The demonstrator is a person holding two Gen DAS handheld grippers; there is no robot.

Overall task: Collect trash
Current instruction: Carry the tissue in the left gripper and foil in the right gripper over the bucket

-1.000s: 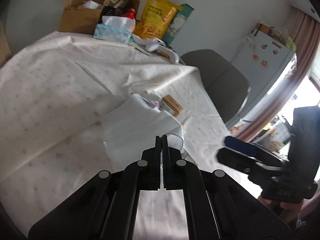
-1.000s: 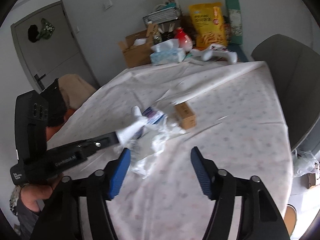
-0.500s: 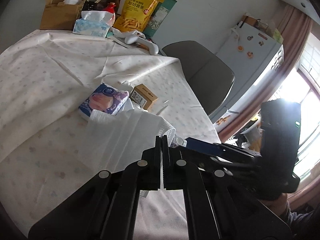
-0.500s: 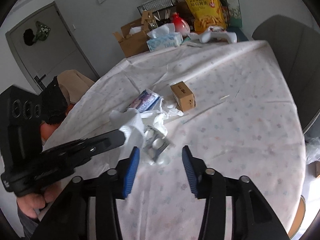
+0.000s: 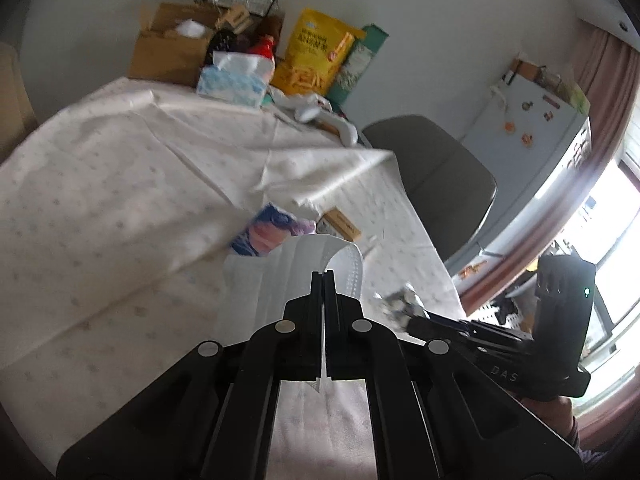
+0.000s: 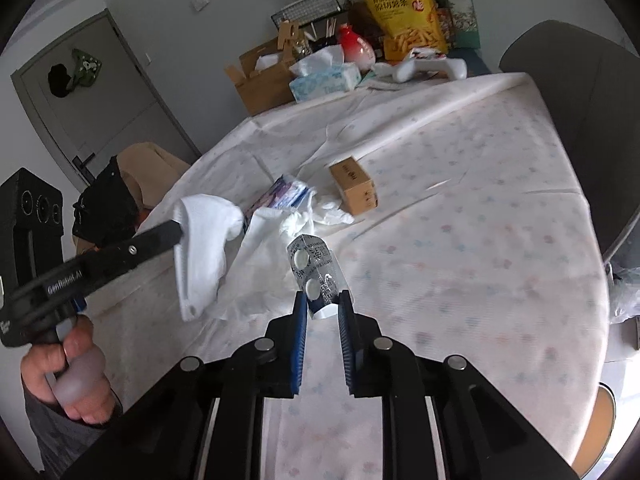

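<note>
My left gripper (image 5: 323,280) is shut on the rim of a white plastic bag (image 5: 280,280) and holds it up above the table; it also shows in the right wrist view (image 6: 176,232), with the bag (image 6: 204,240) hanging from it. My right gripper (image 6: 322,308) is shut on a silver pill blister pack (image 6: 314,268), lifted off the cloth; the pack shows in the left wrist view (image 5: 400,302) to the right of the bag. A blue tissue packet (image 6: 284,196), crumpled white paper (image 6: 316,216) and a small cardboard box (image 6: 354,184) lie on the table behind.
The table wears a white patterned cloth (image 6: 460,220). At its far end stand a cardboard carton (image 6: 260,76), a tissue box (image 6: 324,80), a yellow snack bag (image 6: 404,8) and a white controller (image 6: 432,68). A grey chair (image 6: 580,100) stands at the right, a fridge (image 5: 528,128) beyond.
My right gripper has closed on the blister pack and lifted it off the table. My left gripper still holds the bag, raised and turned toward the table's far end.
</note>
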